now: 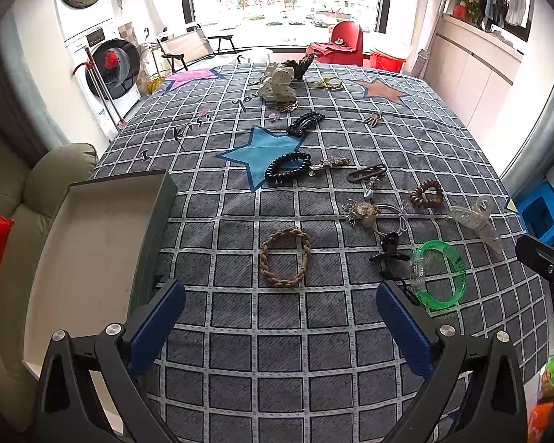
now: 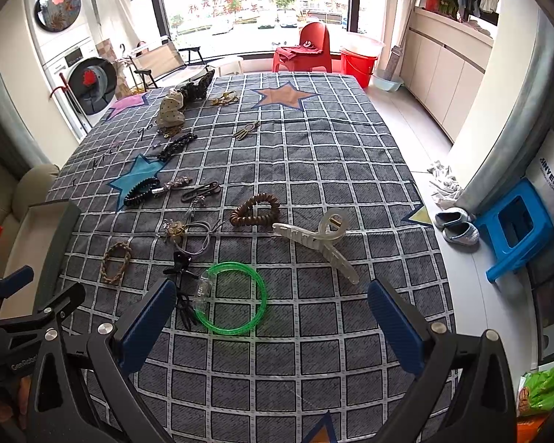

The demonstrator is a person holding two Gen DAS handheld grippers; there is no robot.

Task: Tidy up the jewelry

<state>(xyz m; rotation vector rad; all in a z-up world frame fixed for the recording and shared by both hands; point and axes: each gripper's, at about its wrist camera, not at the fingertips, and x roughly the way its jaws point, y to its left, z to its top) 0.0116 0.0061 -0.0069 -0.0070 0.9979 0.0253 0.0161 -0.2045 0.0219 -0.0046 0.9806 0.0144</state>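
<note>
Right wrist: one green bangle point(image 2: 236, 298), one clear claw clip point(image 2: 319, 238).

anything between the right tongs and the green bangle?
No. In the right wrist view only bare checked tablecloth lies between the open right tongs and the translucent green plastic bangle; a black clip sits left of it.

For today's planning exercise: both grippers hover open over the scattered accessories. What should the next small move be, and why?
Probably lower the right gripper onto the green bangle and close on its rim. Its jaws are open and empty, and the bangle lies flat on the tablecloth just ahead of them. The open box looks empty, so nothing seems sorted yet.
</note>
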